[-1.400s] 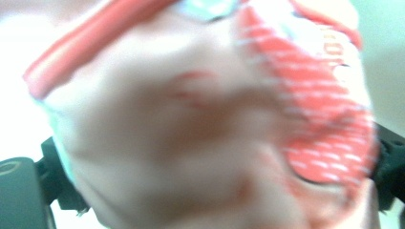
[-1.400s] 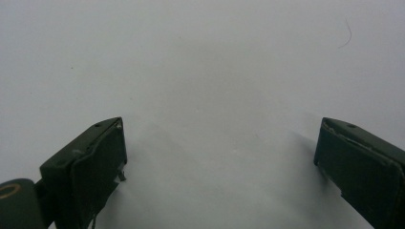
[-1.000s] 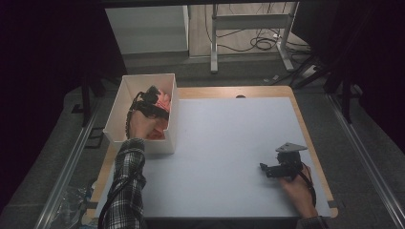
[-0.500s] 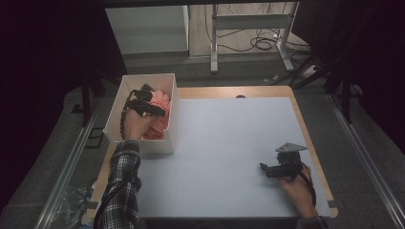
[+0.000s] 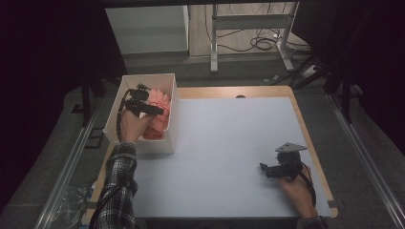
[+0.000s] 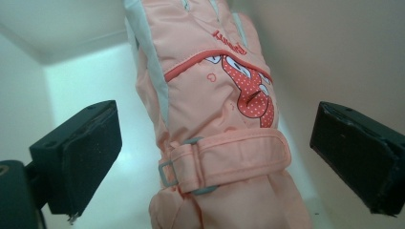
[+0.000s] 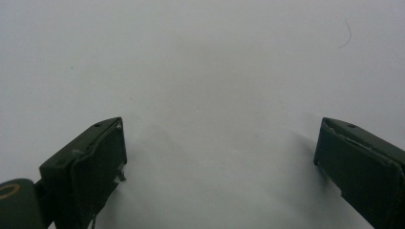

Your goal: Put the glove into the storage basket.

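Left tool (image 5: 155,110) hangs wide open over the pink glove (image 6: 215,119) in the white box (image 5: 125,145), gripping nothing, right tool (image 5: 263,168) open and empty on the table (image 5: 229,143); glove looks soft and puffy, so I'd pinch the strap.

Table (image 5: 229,143): wooden edge, top covered by a pale grey-white sheet. White open box (image 5: 168,138) sits at its left edge. Right gripper (image 5: 267,170) rests on the sheet near the right front.
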A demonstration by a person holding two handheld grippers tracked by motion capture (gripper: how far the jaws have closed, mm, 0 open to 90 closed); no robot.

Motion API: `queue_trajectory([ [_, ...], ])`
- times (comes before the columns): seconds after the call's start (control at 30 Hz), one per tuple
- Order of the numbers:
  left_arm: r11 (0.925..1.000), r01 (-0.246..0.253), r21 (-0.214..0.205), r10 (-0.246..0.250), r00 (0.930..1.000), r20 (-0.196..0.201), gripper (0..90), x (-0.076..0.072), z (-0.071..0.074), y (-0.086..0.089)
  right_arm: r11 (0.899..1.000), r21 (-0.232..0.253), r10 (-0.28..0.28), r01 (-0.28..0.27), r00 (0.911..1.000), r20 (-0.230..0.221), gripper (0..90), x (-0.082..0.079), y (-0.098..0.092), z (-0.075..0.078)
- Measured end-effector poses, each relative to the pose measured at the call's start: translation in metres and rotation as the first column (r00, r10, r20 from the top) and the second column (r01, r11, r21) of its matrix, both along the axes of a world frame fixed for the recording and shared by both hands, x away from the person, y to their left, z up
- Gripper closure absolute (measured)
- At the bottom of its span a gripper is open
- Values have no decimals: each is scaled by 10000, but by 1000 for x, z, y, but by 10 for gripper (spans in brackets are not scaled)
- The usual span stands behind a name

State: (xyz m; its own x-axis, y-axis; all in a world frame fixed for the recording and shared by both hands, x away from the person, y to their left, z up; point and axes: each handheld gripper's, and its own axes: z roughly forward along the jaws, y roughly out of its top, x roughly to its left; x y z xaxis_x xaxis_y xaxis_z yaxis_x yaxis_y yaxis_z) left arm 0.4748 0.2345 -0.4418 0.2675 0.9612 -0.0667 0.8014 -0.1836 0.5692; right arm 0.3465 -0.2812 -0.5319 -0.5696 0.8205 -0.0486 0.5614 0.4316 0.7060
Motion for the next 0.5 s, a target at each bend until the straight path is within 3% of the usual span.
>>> queue_trajectory([
  [0.5,9980,373,-514,-327,9955,886,39,-19,18,2,10000,2,-5,5,10000,2,39,0,0,0],
])
